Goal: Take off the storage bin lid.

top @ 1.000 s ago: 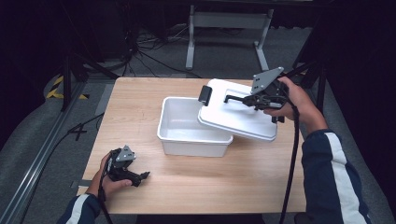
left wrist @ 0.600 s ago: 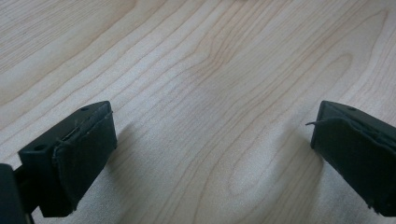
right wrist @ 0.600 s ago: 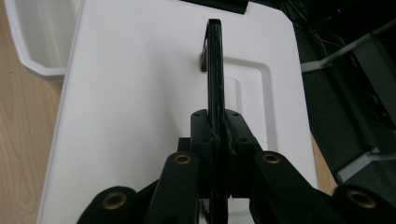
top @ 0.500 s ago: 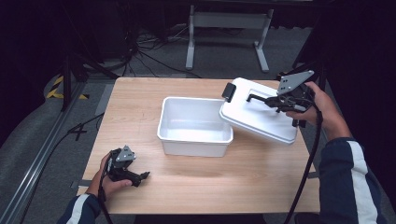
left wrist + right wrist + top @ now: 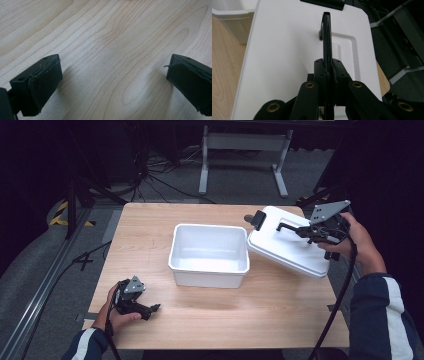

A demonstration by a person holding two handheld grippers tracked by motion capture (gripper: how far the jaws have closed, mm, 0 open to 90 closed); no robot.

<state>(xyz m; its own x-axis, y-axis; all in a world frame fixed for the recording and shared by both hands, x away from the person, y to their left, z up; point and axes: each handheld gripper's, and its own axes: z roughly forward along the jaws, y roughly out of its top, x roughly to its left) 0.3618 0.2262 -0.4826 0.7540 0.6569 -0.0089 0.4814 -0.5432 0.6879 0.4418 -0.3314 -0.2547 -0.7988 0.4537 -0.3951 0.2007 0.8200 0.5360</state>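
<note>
An open white plastic bin [image 5: 209,254] stands at the middle of the wooden table [image 5: 150,235]. Its white lid [image 5: 287,247] hangs tilted over the table's right edge, clear of the bin. My right gripper [image 5: 300,228] is shut on the lid's black handle [image 5: 326,35], which runs edge-on between the closed jaws in the right gripper view. A black latch [image 5: 257,219] shows at the lid's near-left end. My left gripper [image 5: 150,309] rests low at the table's front left, open, with bare wood [image 5: 112,50] between its pads.
Dark floor with cables and a grey metal stand [image 5: 242,150] lies beyond the table's far edge. A metal rail [image 5: 45,285] runs along the left side. Bare wood stretches in front of the bin.
My right gripper has carried the lid to the right, off the bin's right rim and out past the table's right edge. The left gripper has stayed put.
</note>
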